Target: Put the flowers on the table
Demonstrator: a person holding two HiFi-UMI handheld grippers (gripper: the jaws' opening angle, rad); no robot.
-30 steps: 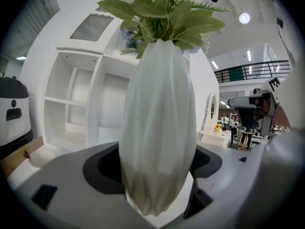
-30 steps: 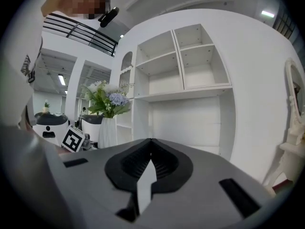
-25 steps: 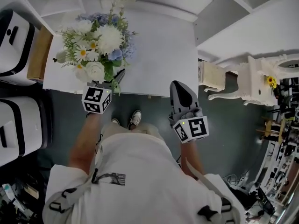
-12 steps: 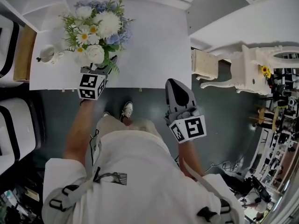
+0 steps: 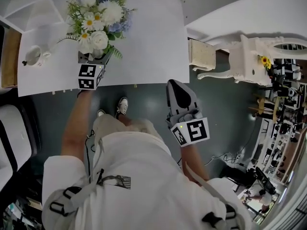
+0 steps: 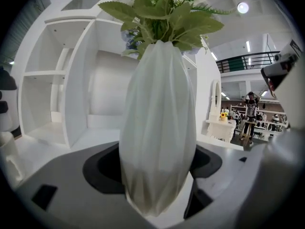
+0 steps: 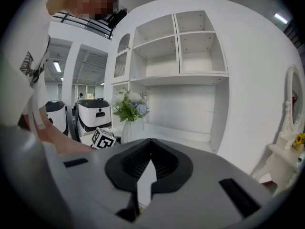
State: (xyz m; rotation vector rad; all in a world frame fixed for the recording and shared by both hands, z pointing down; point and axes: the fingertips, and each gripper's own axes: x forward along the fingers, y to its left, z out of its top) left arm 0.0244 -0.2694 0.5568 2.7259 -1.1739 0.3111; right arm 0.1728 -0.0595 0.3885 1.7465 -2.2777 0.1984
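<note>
Filling the upper part of the head view, a white desk (image 5: 148, 42) stood on a dark grey-green floor (image 5: 153, 99), with a white shelving unit (image 7: 181, 46) rising against the desk's far edge. Past the right end of the desk stood a cream stool (image 5: 201, 54), and beyond that a carved white dressing table (image 5: 249, 56) bearing a small yellow bloom (image 5: 264, 60). Off the desk's left end stood white machines with black trim (image 5: 9, 138).

A white cup (image 5: 32, 55) sat on the desk near its left end. The flowers (image 5: 98, 20), white, blue and daisy-like with green leaves, rose from a ribbed white vase (image 6: 157, 128) over the desk's near left part, just inside its front edge. The left tool (image 5: 94, 57) reached in over that front edge with its jaws spread wide and clamped on the vase's lower body. Whether the vase's base touched the desk could not be told.

The right tool (image 7: 147, 156) hung over the floor, short of the desk's front edge and toward its right end, its jaws pressed together with nothing between them. The person's shoes (image 5: 122, 104) showed on the floor just before the desk.
</note>
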